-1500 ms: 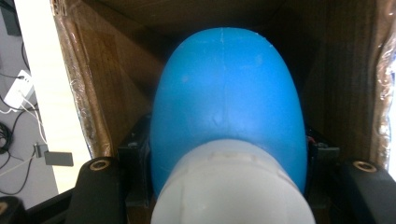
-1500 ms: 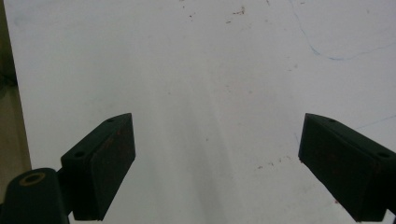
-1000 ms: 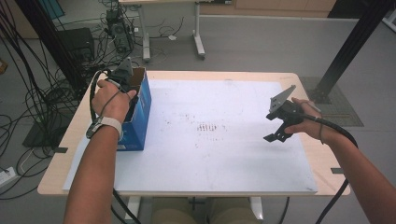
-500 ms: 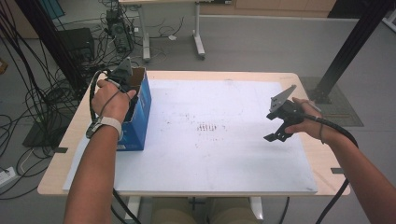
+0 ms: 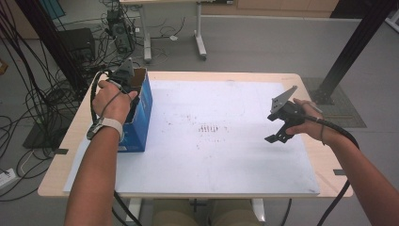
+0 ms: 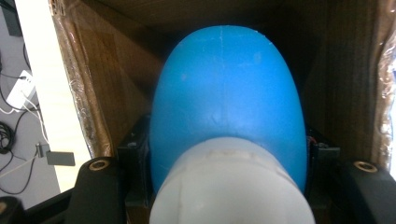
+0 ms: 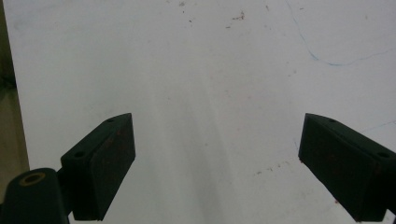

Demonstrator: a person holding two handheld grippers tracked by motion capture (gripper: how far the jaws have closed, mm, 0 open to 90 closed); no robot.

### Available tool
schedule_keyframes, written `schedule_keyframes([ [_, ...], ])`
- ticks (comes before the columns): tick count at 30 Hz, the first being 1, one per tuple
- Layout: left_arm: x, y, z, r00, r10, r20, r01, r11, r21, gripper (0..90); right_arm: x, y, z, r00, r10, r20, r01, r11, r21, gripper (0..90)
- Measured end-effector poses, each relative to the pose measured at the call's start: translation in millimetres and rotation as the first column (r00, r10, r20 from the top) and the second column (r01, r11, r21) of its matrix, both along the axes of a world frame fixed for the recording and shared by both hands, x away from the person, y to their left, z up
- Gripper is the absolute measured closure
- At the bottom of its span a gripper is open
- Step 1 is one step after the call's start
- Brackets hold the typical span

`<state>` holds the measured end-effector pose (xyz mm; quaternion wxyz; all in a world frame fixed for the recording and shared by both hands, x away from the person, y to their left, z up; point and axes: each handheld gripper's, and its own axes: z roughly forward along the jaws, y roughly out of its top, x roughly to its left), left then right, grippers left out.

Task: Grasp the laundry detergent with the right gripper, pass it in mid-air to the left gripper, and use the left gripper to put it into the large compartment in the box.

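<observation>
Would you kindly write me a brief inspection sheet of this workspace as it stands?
Surface: white sheet on a wooden table, with small dark specks near the middle.
Job's things: blue box, open-topped, at the table's left edge; blue and white rounded object inside it.
Clutter: nothing seen.
Grippers: left gripper inside the box, shut on the object; right gripper open above the bare sheet.
Cables: one trails from each gripper; many lie on the floor at left.
Surroundings: grey floor, another table's legs, a black post.

Blue box (image 5: 141, 117) with brown cardboard inside, blue-and-white object (image 6: 226, 112), white sheet (image 5: 211, 141) speckled red-brown, black claws
</observation>
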<state>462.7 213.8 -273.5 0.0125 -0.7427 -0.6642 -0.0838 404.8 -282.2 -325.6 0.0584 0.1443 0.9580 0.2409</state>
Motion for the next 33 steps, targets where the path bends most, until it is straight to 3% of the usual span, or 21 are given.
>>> schedule_keyframes([
  [33,-1.0,-2.5,0.6,1.0000,-0.005,0.003,0.005,1.0000,0.007,37.0,-2.6,-4.4,1.2,1.0000,-0.007,0.002,0.007,1.0000,0.003,10.9],
])
